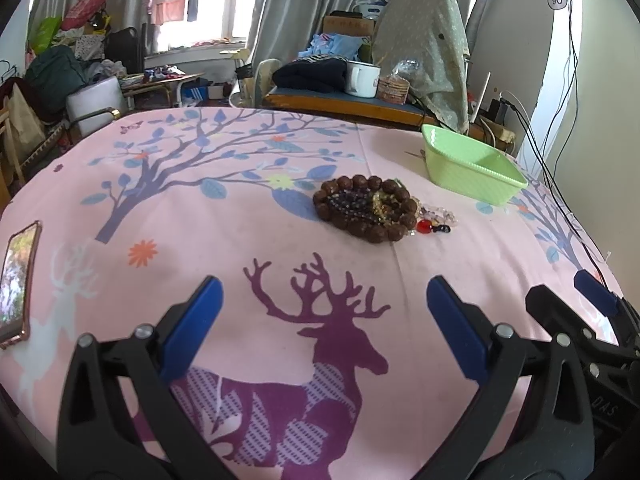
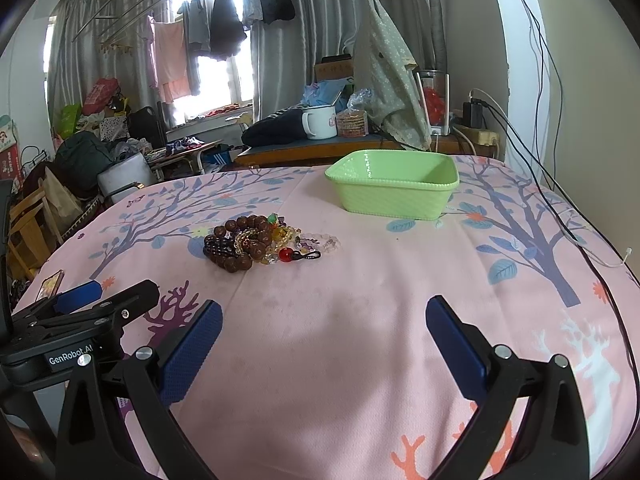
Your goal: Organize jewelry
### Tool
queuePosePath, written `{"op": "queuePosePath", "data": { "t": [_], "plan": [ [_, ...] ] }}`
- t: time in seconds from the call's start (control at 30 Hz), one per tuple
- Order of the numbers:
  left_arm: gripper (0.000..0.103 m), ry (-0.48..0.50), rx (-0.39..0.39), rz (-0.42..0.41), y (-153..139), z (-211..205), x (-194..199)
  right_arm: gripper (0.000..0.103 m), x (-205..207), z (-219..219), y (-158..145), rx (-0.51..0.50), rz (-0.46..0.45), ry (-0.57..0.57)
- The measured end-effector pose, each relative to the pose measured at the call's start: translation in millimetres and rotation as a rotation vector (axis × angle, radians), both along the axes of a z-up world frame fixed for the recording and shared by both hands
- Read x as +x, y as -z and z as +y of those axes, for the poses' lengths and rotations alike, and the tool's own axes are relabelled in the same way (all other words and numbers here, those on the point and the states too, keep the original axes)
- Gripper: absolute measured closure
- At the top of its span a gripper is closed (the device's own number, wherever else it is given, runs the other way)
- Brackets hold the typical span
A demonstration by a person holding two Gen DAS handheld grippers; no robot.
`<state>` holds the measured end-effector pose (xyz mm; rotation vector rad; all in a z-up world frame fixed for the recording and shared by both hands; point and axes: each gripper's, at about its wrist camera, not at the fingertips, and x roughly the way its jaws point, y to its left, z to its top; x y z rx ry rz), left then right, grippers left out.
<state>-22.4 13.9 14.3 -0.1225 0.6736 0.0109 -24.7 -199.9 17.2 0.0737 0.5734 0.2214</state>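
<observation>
There was one green basket (image 2: 394,196), one pile of bead bracelets (image 2: 264,242), one phone (image 1: 16,280), one white mug (image 2: 319,121), and two grippers, left (image 1: 324,324) and right (image 2: 324,344), each with two blue fingers (image 2: 192,344).

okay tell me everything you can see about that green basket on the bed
The green basket is a pale green, rectangular tub that looks like moulded plastic, with a woven-texture outer wall, a rolled rim and rounded corners. It stands upright on the pink printed bedsheet, open side up, and what shows of its inside looks empty. It sits toward the far side of the bed, beyond and apart from the pile of bead bracelets. Nothing but the sheet touches it; neither gripper is near it.
</observation>
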Motion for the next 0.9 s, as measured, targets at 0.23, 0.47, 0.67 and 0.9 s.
{"op": "queuePosePath", "data": {
  "t": [0.23, 0.47, 0.67, 0.9],
  "plan": [
    [0.005, -0.001, -0.001, 0.0, 0.3, 0.2, -0.2, 0.026, -0.7, -0.8, 0.1, 0.0, -0.002, 0.001],
    [0.005, 0.0, -0.001, 0.0, 0.5, -0.2, -0.5, 0.026, -1.2, -0.1, 1.7, 0.001, 0.004, 0.003],
    [0.005, 0.0, -0.002, 0.007, 1.6, -0.2, -1.3, 0.026, -1.3, -0.2, 1.9, 0.002, 0.005, 0.003],
    [0.005, 0.009, -0.009, 0.014, 2.9, 3.3, 2.8, 0.026, 0.3, 2.3, 1.1, -0.004, 0.006, -0.011]
  ]
}}
